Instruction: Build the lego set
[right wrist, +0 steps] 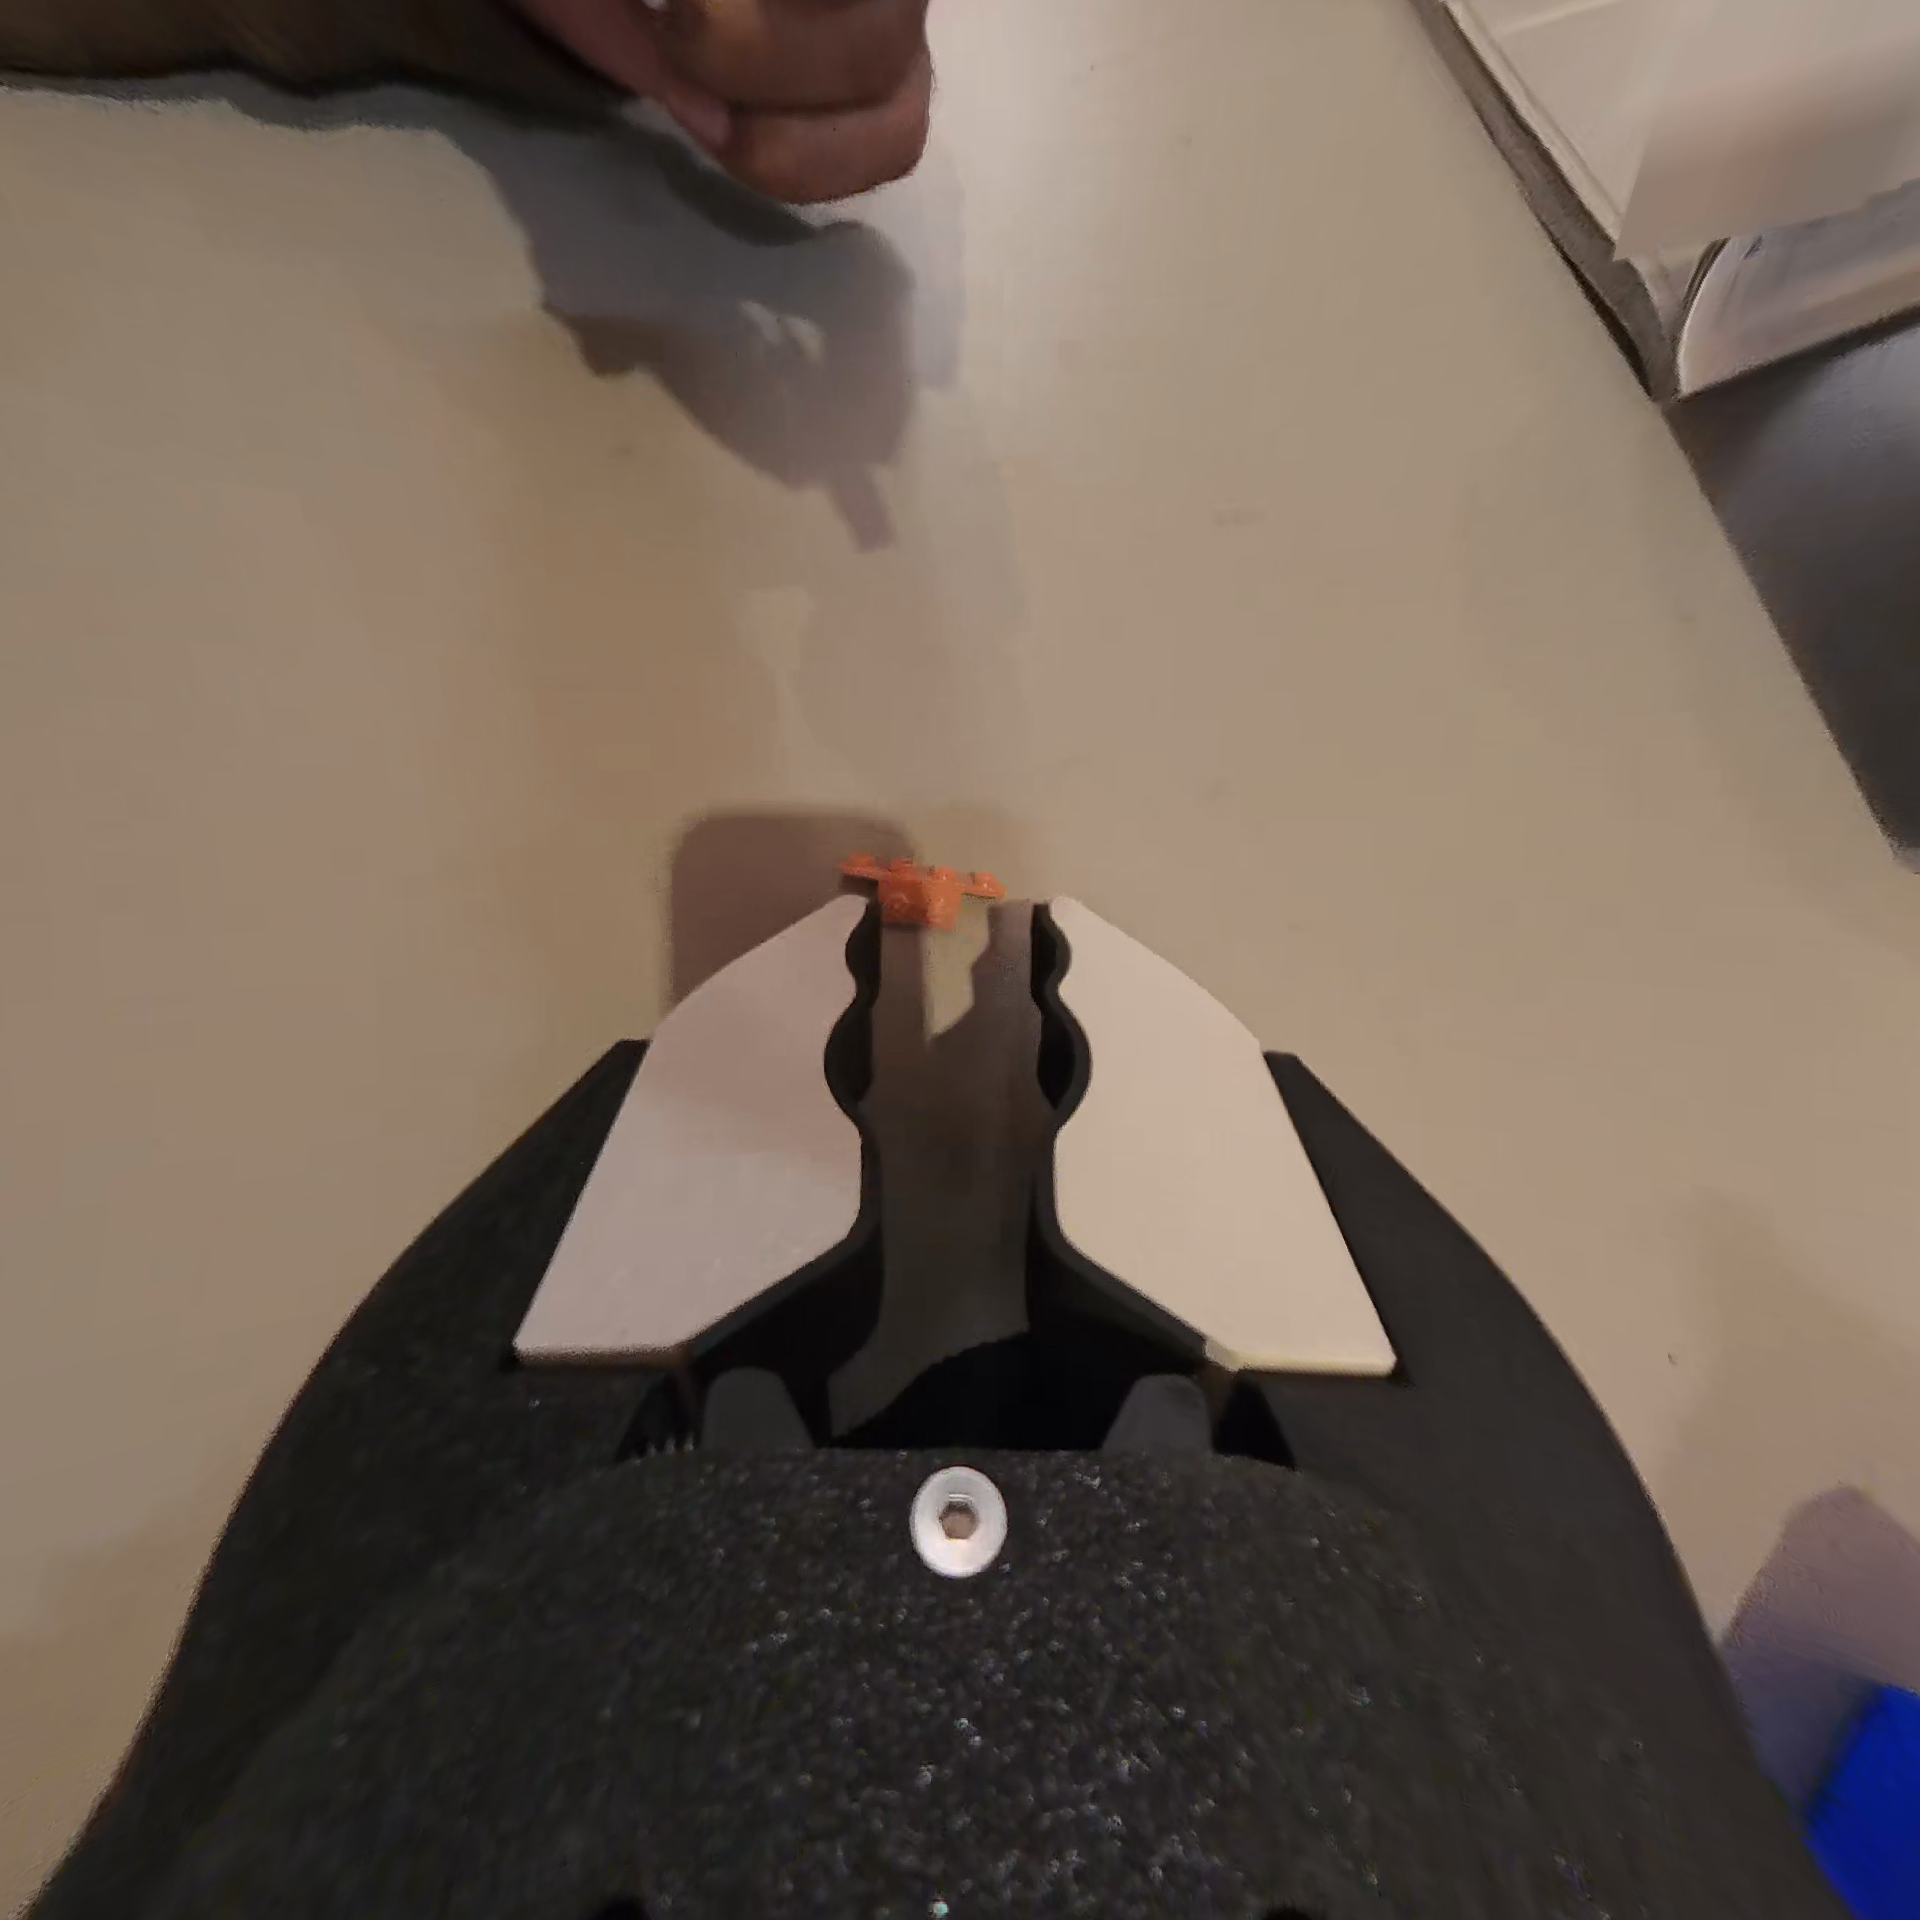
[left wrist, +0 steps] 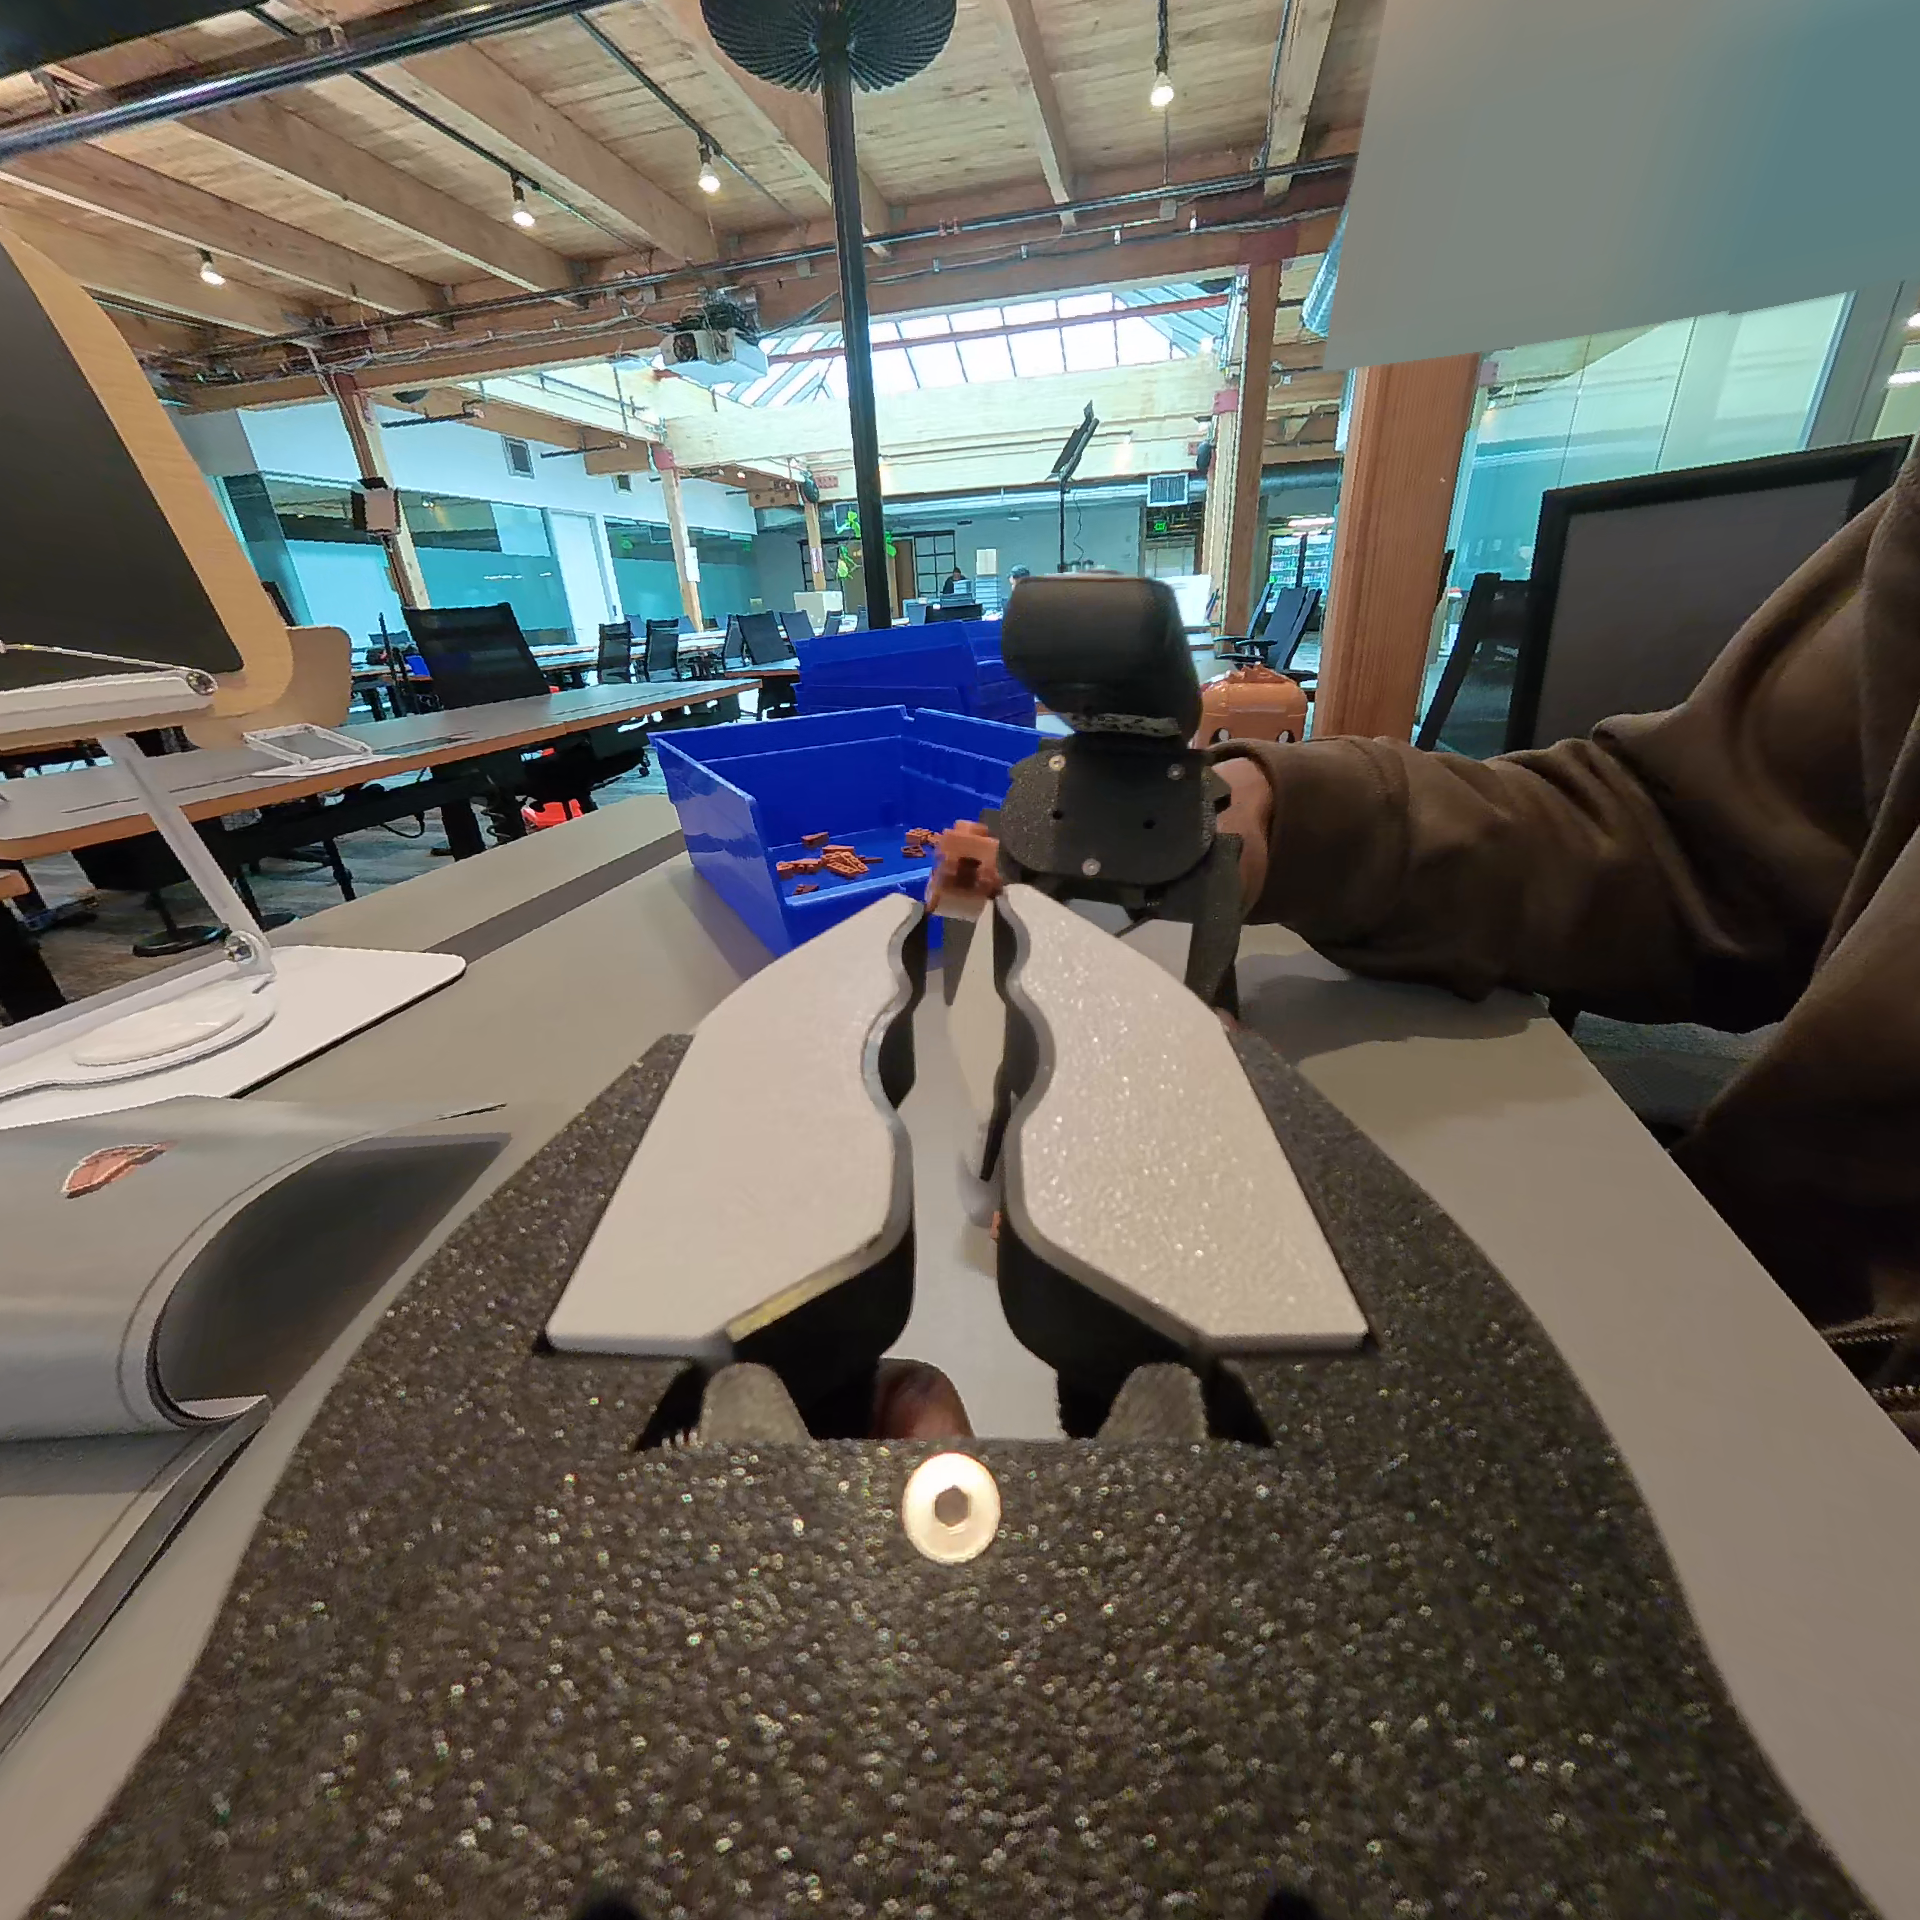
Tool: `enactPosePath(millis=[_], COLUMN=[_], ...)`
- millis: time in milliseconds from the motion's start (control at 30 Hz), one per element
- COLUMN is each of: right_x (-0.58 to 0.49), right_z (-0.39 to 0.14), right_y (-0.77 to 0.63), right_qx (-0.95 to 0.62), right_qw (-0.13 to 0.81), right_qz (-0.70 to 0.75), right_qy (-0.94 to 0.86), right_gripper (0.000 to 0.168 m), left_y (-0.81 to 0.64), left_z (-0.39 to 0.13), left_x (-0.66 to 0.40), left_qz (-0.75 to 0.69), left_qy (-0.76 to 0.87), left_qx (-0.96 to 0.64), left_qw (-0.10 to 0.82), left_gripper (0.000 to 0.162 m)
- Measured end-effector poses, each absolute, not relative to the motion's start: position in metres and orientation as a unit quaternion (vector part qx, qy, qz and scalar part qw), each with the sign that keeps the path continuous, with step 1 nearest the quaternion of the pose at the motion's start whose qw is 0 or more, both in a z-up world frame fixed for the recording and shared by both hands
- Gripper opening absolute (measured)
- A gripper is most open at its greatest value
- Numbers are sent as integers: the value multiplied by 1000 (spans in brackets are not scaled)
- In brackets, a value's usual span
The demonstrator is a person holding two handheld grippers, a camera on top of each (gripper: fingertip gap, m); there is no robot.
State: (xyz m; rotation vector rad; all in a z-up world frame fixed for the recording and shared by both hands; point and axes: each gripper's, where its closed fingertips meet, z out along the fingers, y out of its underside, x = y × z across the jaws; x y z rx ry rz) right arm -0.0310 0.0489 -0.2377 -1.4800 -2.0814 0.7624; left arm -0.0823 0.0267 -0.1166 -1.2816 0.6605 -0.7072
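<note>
My left gripper (left wrist: 961, 920) is shut on a small brown lego piece (left wrist: 964, 871), held at its fingertips above the grey table (left wrist: 582, 966). My right gripper (left wrist: 1127, 831) points down at the table just behind that piece, held by a hand in a brown sleeve (left wrist: 1558, 862). In the right wrist view, the right gripper (right wrist: 948, 914) has its jaws close together. A small orange-brown lego piece (right wrist: 920, 894) sits at the tips, against the left finger. I cannot tell whether it is clamped.
A blue bin (left wrist: 727, 821) with several loose brown lego pieces (left wrist: 831, 862) stands behind the grippers, and its corner shows in the right wrist view (right wrist: 1870, 1766). An open instruction booklet (left wrist: 156, 1268) lies at the left. A white monitor stand (left wrist: 312, 977) is behind it. A hand (right wrist: 810, 114) is at the top. The tips of one gripper are about 12 cm away from the tips of the other.
</note>
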Motion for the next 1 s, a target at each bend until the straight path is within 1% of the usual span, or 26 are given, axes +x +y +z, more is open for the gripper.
enactPosePath(millis=[233,433,600,700,867,1000], right_x=[-28,-29,-32,-32,-38,-40], right_z=[-245,-234,-232,-239,-242,-244], right_y=[24,-9,30,47,48,41], right_qx=[-548,-499,-466,-429,-342,-292], right_qw=[181,159,236,244,262,256], right_qz=[285,337,276,252,240,234], right_qy=[-765,-783,-807,-833,-870,-891], right_gripper=[26,27,21,19,20,21], left_y=[26,25,23,22,21,21], left_z=[-115,-115,-114,-114,-113,-113], left_x=[-82,-82,-79,-78,-79,-80], left_qz=[-316,-317,-322,-323,-323,-324], left_qy=[297,298,302,307,306,305], left_qx=[-572,-571,-568,-566,-564,-563], left_qw=[696,696,695,694,696,696], left_gripper=[11,11,11,11,11,11])
